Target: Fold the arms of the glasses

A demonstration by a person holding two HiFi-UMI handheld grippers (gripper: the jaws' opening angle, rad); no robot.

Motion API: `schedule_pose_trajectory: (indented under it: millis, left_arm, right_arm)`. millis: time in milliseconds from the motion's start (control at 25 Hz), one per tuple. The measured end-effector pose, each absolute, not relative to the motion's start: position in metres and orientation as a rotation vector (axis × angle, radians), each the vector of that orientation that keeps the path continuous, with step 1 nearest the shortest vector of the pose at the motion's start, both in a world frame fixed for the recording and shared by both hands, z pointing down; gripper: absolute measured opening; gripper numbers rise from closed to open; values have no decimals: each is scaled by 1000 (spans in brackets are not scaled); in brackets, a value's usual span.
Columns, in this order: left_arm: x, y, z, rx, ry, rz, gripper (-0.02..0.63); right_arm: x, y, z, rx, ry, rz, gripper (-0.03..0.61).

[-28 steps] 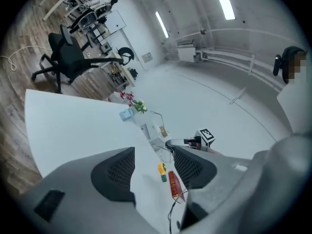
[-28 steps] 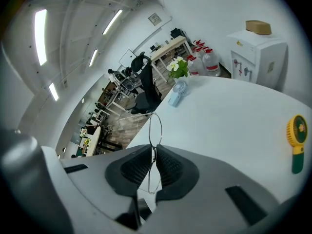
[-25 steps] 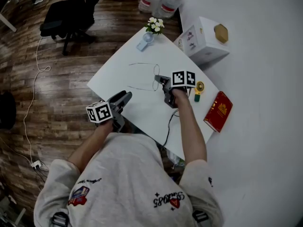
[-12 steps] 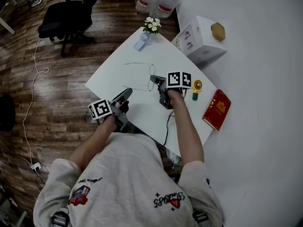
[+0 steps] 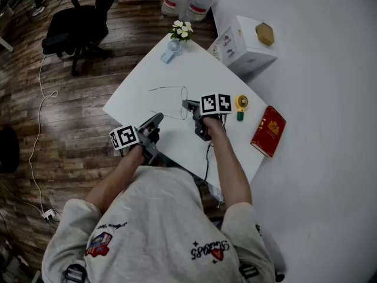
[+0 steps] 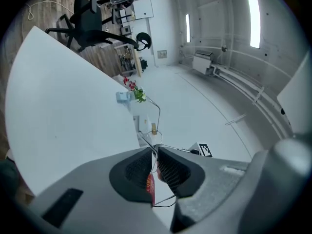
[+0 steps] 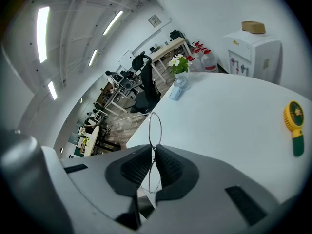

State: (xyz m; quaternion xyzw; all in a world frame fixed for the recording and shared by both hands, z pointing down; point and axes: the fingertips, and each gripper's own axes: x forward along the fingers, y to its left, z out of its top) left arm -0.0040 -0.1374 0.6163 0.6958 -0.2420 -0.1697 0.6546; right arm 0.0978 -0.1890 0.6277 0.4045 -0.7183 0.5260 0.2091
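Note:
The thin wire glasses (image 5: 166, 88) hover over the white table (image 5: 141, 78) with both arms spread out to the left. My right gripper (image 5: 186, 104) is shut on the front at the bridge; one lens ring (image 7: 155, 129) shows above its jaw tips. My left gripper (image 5: 159, 117) lies level at the table's near edge. Its jaws are closing around the near arm (image 6: 146, 141) of the glasses, whose wire runs between the pads. The far arm (image 6: 158, 112) stands free.
A small blue fan (image 5: 171, 50) and white flowers (image 5: 181, 29) stand at the table's far corner. A white box (image 5: 244, 46), a yellow hand fan (image 5: 240, 105) and a red book (image 5: 268, 130) lie to the right. A cable (image 5: 207, 158) hangs off the near edge.
My left gripper's jaws have narrowed from wide apart to nearly together around the near arm, and the gripper has rolled. The right gripper with the glasses has shifted slightly left.

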Motion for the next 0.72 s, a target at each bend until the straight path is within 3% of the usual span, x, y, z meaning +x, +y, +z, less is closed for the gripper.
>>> schedule_pose_trajectory:
  millis: [720]
  left_arm:
    - [39,-149,622,1686,-467,-247,28]
  right_arm:
    - [93,-143,640,1037,-1925,1404,33]
